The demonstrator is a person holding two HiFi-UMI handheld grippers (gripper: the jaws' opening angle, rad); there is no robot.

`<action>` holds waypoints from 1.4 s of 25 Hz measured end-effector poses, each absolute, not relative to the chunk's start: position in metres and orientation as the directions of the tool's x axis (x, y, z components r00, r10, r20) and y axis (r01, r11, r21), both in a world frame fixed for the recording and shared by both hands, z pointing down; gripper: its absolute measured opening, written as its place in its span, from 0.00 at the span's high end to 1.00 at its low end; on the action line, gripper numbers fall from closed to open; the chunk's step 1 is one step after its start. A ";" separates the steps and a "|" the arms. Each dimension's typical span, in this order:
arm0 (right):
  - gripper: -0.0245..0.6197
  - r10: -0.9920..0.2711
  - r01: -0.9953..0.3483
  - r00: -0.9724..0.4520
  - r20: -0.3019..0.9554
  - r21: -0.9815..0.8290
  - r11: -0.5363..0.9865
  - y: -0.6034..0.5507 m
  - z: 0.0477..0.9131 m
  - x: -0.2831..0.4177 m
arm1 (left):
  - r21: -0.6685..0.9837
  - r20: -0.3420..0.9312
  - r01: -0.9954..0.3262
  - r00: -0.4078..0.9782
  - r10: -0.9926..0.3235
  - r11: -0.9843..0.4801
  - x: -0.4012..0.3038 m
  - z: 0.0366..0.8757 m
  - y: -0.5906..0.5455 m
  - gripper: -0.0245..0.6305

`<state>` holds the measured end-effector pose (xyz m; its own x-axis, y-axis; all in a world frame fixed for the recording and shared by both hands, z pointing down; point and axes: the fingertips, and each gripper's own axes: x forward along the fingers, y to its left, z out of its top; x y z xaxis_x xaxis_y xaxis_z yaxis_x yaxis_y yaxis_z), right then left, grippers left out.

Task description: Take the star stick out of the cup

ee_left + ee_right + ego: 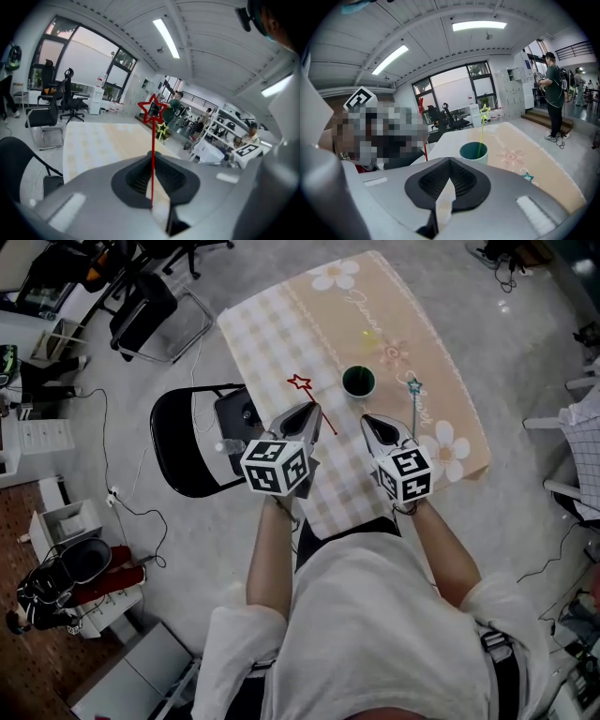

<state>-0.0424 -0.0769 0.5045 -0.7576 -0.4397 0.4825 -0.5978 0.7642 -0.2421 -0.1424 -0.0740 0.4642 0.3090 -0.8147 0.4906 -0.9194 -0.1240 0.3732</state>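
My left gripper [312, 411] [152, 158] is shut on the thin shaft of a red star stick [300, 382] [153, 109], whose star points up and away from the jaws. The dark green cup [358, 381] [474, 152] stands on the table just beyond both grippers, with a yellow star stick [484, 112] [162, 131] upright in it. A teal star stick [413, 386] [527, 176] lies on the cloth to the right of my right gripper [371, 422] [449, 163]. That gripper's jaws are closed with nothing between them, and it hovers short of the cup.
The table wears a beige checked and flowered cloth [394, 315]. A black folding chair [183, 451] stands at its left side, with office chairs [150, 306] further back. In the right gripper view a person [554, 89] stands beyond the table's far right.
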 end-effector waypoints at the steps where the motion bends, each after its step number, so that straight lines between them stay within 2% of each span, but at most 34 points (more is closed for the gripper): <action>1: 0.96 -0.436 -0.598 -0.755 0.489 -0.244 0.763 -0.075 0.508 -0.042 | 0.379 0.507 -0.918 0.313 -0.803 -0.119 -0.140 0.475 -0.072 0.94; 9: 0.96 -0.430 -0.626 -0.724 0.539 -0.253 0.737 -0.067 0.534 -0.030 | 0.441 0.602 -0.892 0.375 -0.705 -0.097 -0.120 0.539 -0.067 0.94; 16: 0.96 -0.439 -0.646 -0.704 0.558 -0.247 0.722 -0.070 0.544 -0.024 | 0.466 0.633 -0.884 0.373 -0.678 -0.051 -0.119 0.577 -0.076 0.93; 35: 0.96 -0.451 -0.686 -0.659 0.602 -0.233 0.689 -0.078 0.562 -0.011 | 0.345 0.765 -0.938 0.264 -0.587 0.029 -0.133 0.645 -0.092 0.93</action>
<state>-0.0110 -0.0785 0.5617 -0.6585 -0.4513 0.6022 -0.6859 0.6893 -0.2335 -0.1335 -0.0920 0.6450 0.2637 -0.5873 0.7652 -0.9381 0.0285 0.3452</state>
